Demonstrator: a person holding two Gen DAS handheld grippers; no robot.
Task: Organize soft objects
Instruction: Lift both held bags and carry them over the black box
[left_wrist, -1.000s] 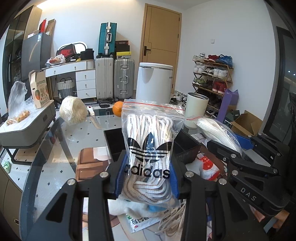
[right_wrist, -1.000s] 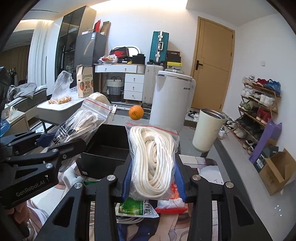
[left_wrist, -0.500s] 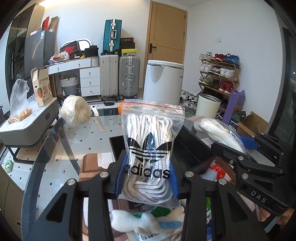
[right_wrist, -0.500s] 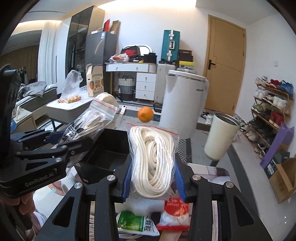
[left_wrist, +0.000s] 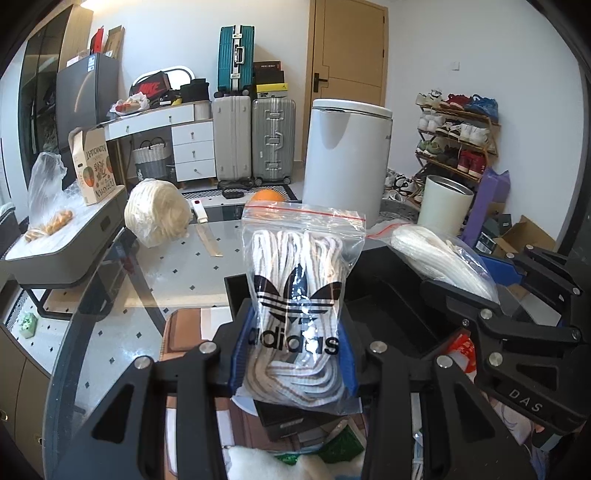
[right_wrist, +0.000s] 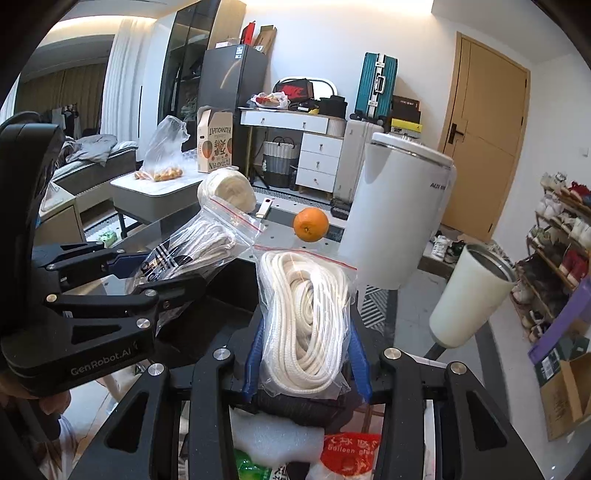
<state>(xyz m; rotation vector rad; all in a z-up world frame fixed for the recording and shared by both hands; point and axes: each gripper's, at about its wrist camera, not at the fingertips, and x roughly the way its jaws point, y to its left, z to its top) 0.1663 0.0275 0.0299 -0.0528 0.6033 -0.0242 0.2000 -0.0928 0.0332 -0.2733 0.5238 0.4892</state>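
My left gripper (left_wrist: 293, 354) is shut on a clear zip bag of white cord with a black adidas print (left_wrist: 299, 295), held upright above the glass table. My right gripper (right_wrist: 306, 358) is shut on a second zip bag of thick white rope (right_wrist: 308, 314). Both bags hang side by side over a black open bin (left_wrist: 384, 295). From the right wrist view the left gripper (right_wrist: 122, 277) and the adidas bag (right_wrist: 195, 247) show at left. In the left wrist view the right gripper (left_wrist: 517, 306) and the rope bag (left_wrist: 439, 258) show at right.
A ball of cream yarn (left_wrist: 157, 212), a knife (left_wrist: 207, 232) and an orange (right_wrist: 311, 224) lie on the glass table (left_wrist: 177, 273). White foam (right_wrist: 273, 435) and small packets (right_wrist: 351, 454) sit below the grippers. A white bin (right_wrist: 399, 214) and a cup (right_wrist: 469, 295) stand at right.
Both grippers have carried their bags forward over the table towards the black bin; the clutter below has slid back in view. Grips are unchanged.
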